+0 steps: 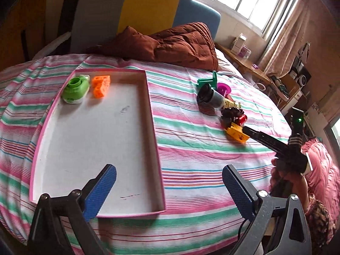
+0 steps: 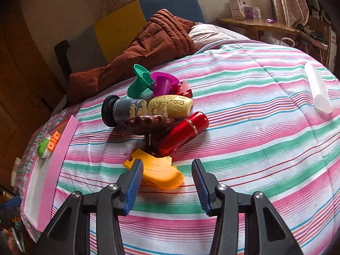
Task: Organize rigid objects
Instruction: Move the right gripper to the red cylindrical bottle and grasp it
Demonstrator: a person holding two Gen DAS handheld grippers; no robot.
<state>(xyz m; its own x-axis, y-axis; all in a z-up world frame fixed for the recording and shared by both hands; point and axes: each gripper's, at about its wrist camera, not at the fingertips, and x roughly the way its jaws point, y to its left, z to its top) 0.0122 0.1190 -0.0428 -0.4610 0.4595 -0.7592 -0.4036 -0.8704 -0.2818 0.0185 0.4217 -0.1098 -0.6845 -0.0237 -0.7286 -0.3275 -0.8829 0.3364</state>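
The left gripper (image 1: 169, 188) hangs above the near end of the tray (image 1: 156, 148), its blue pads wide apart with nothing between them. The right gripper (image 2: 167, 182) has its jaws partly apart and empty, fingers astride the near end of the yellow piece (image 2: 158, 171) on the striped bed (image 2: 255, 148). Behind it lie the pile: red cylinder (image 2: 184, 130), dark brown dish (image 2: 148, 123), cream shell (image 2: 172, 106), grey jar (image 2: 121, 110), magenta cup (image 2: 162, 82) and green piece (image 2: 139, 80). In the tray's far corner sit a green disc (image 1: 76, 88) and an orange block (image 1: 101, 85), side by side.
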